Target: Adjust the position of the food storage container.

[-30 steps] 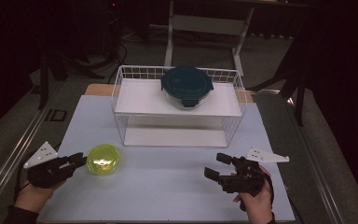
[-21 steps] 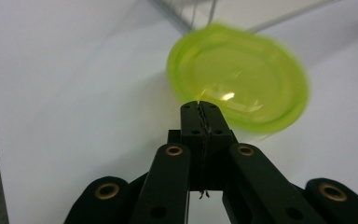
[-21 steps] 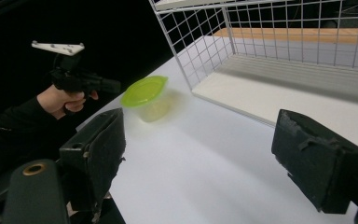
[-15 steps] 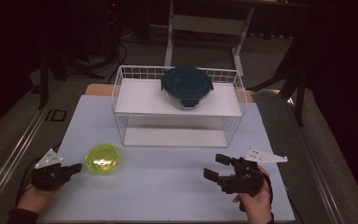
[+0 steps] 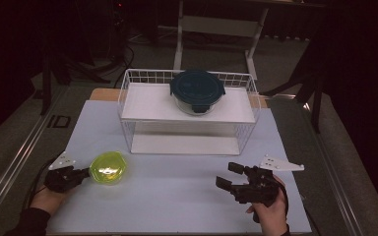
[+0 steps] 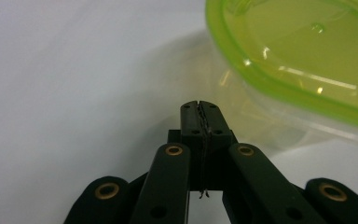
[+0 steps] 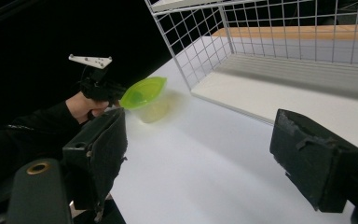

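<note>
High view: left hand-held gripper point(image 5: 80, 175) sits low on the white surface point(image 5: 177, 196), its tip just beside the left edge of the clear container with the lime-green lid point(image 5: 107, 167); whether it touches the lid can't be told here. The right hand-held gripper point(image 5: 227, 178) rests near the front right, jaws spread, holding nothing, well apart from the container. Behind them, a white wire rack point(image 5: 189, 115) carries a glass bowl with a dark teal lid point(image 5: 197, 89) on its upper shelf. Left gripper view: jaws are pressed fully together with nothing between them, tip pointing at the surface right next to the green-lidded container point(image 6: 298, 60), slightly under its rim. Right gripper view: own jaws wide apart and empty; farther off, the left hand-held gripper point(image 7: 114, 93) is up against the green lid point(image 7: 143, 92) beside the rack's corner point(image 7: 191, 56). Judgement: early stage, the container isn't grasped or lifted yet; the closed tip looks set to nudge or pry at the lid, so nearly all the work remains.
</note>
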Action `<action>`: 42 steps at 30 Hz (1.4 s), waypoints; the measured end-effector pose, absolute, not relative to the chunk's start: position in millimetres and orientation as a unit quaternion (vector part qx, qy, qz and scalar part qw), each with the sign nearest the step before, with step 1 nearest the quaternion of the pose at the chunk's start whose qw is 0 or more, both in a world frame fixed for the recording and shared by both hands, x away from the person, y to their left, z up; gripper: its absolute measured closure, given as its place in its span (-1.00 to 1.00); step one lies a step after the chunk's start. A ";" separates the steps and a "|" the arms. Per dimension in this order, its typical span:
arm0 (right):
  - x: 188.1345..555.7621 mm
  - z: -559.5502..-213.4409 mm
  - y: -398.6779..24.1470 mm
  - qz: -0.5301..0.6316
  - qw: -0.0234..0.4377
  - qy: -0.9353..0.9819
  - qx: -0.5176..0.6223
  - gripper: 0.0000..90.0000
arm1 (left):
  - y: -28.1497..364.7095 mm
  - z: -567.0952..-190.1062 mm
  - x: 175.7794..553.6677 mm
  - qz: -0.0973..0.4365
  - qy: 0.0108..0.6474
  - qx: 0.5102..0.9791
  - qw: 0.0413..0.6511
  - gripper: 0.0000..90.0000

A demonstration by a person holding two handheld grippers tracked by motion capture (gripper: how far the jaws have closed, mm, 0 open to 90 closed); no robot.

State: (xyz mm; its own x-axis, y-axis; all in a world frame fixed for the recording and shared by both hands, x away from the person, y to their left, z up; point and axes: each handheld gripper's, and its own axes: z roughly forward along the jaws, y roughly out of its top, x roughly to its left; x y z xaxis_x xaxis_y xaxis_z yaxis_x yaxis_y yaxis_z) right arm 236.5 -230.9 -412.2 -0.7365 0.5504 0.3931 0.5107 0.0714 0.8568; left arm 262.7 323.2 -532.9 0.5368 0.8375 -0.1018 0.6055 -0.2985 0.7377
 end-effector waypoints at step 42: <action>236.9 -414.3 -232.9 0.573 0.014 0.732 0.368 -0.59 | 278.1 -528.8 264.1 0.110 0.386 0.827 0.394 0.98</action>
